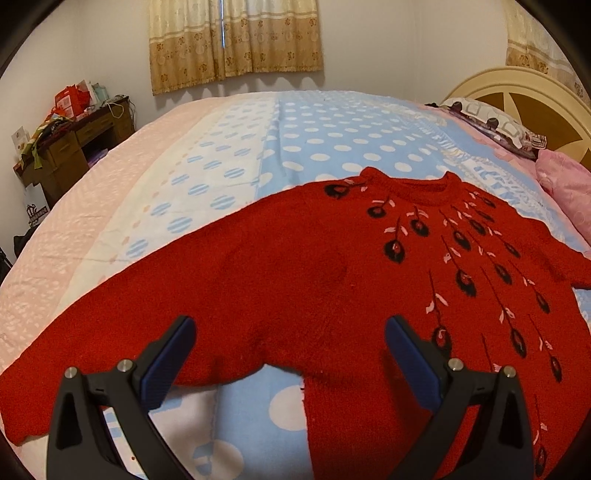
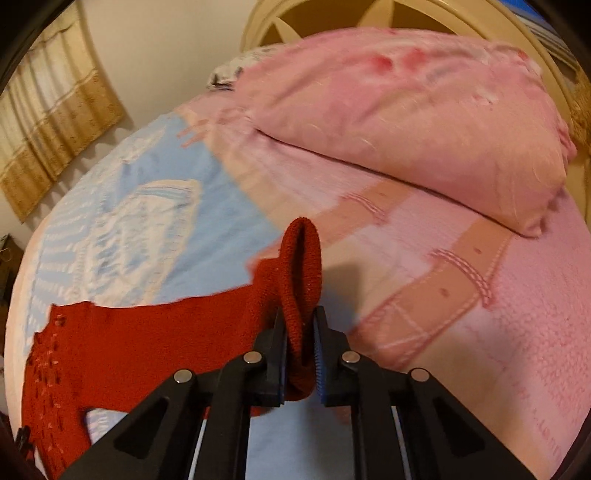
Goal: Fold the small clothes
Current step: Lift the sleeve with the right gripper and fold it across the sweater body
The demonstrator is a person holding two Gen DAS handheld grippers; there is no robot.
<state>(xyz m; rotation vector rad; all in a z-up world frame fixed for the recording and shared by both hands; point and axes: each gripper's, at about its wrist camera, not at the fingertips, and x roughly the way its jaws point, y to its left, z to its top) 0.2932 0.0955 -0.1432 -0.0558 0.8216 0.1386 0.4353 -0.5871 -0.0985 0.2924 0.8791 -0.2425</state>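
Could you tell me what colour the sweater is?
Red sweater with black-and-pink motifs, clearest in the left wrist view.

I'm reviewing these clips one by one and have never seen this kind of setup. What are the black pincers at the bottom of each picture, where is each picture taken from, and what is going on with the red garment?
There is no robot arm here. A person holds a two-finger gripper in each hand, and a wide-angle camera on each one looks forward along its fingers, so the edges of the pictures bend.

The left wrist picture shows the left gripper open above a red sweater with dark embroidered flowers, spread flat on a bed with a blue dotted cover.

The right wrist picture shows the right gripper shut on the sweater's sleeve cuff, which sticks up between the fingers. A pink pillow lies beyond, by the headboard.
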